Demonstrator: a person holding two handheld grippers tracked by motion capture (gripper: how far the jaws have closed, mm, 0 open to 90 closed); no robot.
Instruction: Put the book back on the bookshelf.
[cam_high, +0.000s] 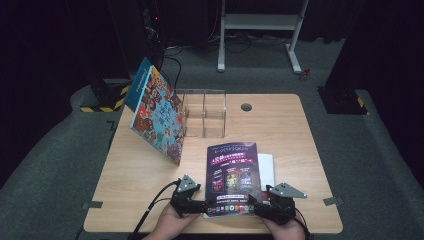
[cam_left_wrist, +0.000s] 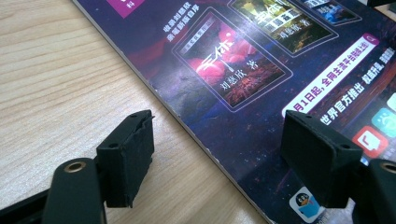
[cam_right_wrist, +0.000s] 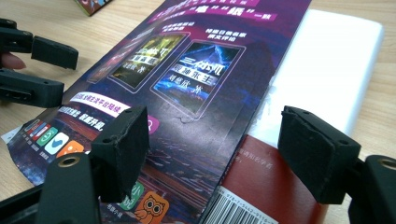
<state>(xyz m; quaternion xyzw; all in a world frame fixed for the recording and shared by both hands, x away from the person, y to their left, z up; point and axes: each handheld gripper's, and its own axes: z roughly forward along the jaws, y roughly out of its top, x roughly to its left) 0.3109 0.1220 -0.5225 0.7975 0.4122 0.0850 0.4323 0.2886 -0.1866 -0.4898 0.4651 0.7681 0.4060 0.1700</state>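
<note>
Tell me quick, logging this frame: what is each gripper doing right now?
Left gripper: open, jaws straddling the left edge of the purple magazine, holding nothing.
Right gripper: open, jaws over the magazine's right edge, holding nothing.

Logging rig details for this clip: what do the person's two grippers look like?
Both the left gripper and right gripper are black, each with two blocky jaws and a grey three-cornered plate on top. A black cable trails from the left one. No sleeves show.

High view looks down over the table (cam_high: 150, 170); both gripper views, close between jaws, share the purple magazine (cam_left_wrist: 261, 60) (lying flat).
</note>
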